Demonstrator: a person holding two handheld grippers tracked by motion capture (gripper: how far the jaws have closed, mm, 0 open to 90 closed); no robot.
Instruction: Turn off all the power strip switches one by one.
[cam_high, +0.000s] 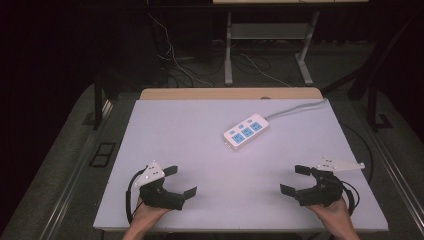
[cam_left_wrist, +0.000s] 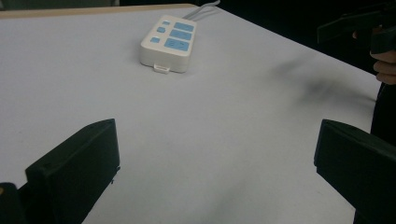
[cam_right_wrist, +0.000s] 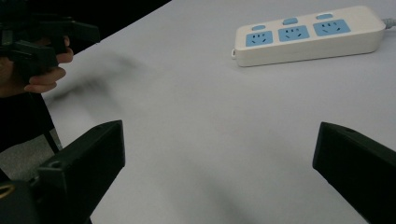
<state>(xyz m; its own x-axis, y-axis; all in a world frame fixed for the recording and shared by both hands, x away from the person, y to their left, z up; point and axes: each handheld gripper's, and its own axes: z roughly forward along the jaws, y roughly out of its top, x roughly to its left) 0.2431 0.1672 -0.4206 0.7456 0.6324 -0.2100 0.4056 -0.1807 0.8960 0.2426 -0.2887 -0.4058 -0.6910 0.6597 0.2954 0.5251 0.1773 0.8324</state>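
Observation:
A white power strip (cam_high: 246, 132) with blue sockets and a grey cable lies on the white table (cam_high: 200, 150), a little right of its middle. It lies flat ahead of the jaws as the power strip (cam_left_wrist: 169, 44) in the left gripper view and the power strip (cam_right_wrist: 308, 35) in the right gripper view. My left gripper (cam_high: 181, 181) rests near the front left edge, open and empty. My right gripper (cam_high: 295, 180) sits near the front right edge, open and empty too. The two point inward toward each other. Both are well short of the strip.
The strip's grey cable (cam_high: 300, 107) runs off the table's far right edge. Beyond the table stand the legs of another desk (cam_high: 228, 47) with loose cables on the dark floor. A black cable (cam_high: 131, 197) trails from the left gripper.

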